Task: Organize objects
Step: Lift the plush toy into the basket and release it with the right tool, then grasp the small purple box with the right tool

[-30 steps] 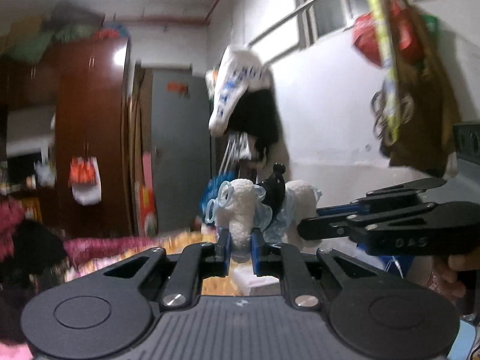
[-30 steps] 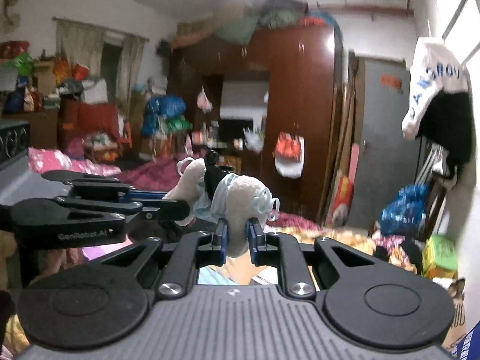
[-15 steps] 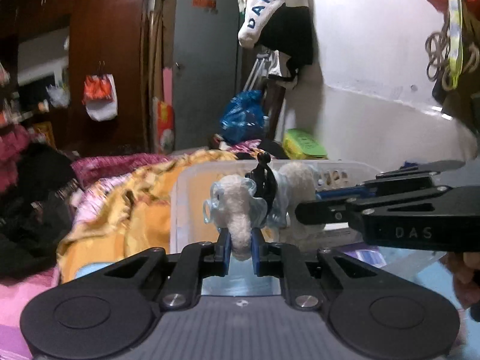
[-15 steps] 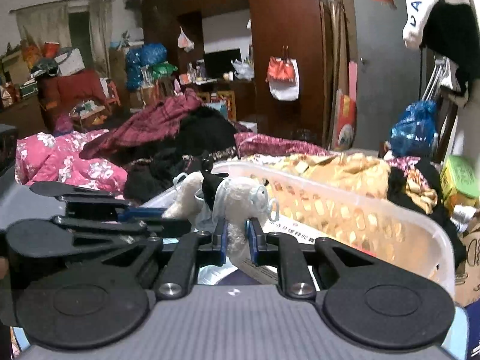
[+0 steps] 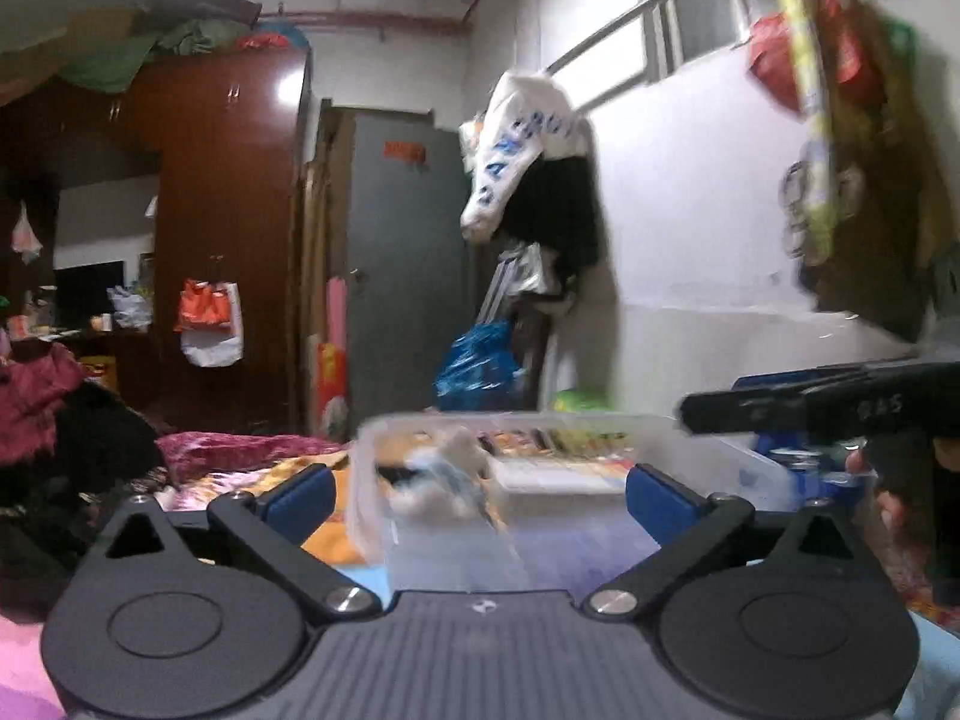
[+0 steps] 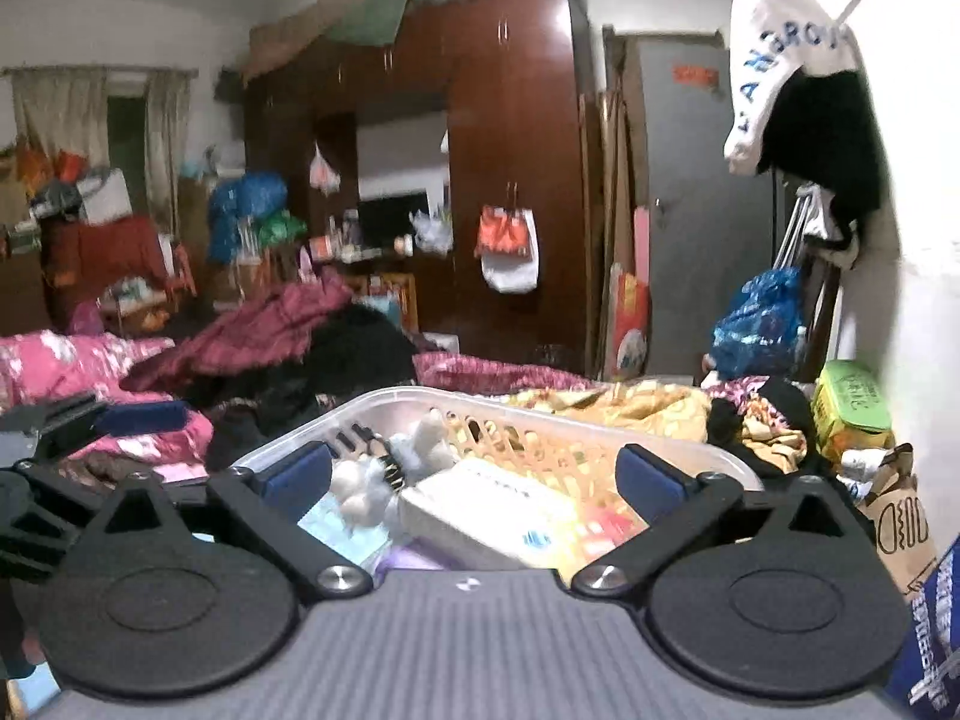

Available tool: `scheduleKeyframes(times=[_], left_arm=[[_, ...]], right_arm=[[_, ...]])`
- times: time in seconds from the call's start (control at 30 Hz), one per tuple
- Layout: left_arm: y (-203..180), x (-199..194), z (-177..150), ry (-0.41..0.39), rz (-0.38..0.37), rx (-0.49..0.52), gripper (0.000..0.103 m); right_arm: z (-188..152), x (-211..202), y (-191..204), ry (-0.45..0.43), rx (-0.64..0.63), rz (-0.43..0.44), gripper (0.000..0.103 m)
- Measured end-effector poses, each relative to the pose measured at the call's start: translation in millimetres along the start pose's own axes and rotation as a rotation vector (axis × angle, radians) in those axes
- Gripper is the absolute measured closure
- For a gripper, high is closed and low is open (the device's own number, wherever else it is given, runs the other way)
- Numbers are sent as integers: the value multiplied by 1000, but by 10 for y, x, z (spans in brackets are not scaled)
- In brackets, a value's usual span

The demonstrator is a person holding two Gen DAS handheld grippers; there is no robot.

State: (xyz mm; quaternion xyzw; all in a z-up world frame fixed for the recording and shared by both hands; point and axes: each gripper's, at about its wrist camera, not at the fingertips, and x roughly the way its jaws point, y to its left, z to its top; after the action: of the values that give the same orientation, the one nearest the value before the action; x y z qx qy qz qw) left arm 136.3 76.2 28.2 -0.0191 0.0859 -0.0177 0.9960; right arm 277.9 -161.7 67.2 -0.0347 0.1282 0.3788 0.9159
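Observation:
A white plush toy with pale blue trim lies inside a translucent plastic basket, beside a white box. The toy shows blurred in the left wrist view, inside the same basket. My left gripper is open and empty just in front of the basket. My right gripper is open and empty over the basket's near side. The right gripper's body also shows at the right of the left wrist view; the left gripper's shows at the left of the right wrist view.
The basket sits on a bed with yellow bedding and piles of red and black clothes. A dark wardrobe and grey door stand behind. Clothes hang on the white wall at right. A green box lies near the wall.
Both grippers were shut on the plush toy and held it above the basket. Both have opened, and the toy now lies in the basket.

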Motion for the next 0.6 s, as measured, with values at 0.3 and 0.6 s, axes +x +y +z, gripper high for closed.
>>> scheduleKeyframes(times=[0.3, 0.6], left_arm=[[55, -612, -692, 30, 93, -4, 0], [282, -392, -832, 172, 94, 4, 0]], right_arm=[[-1238, -1084, -206, -58, 130, -107, 0], [-1382, -857, -176, 75, 87, -219, 0]])
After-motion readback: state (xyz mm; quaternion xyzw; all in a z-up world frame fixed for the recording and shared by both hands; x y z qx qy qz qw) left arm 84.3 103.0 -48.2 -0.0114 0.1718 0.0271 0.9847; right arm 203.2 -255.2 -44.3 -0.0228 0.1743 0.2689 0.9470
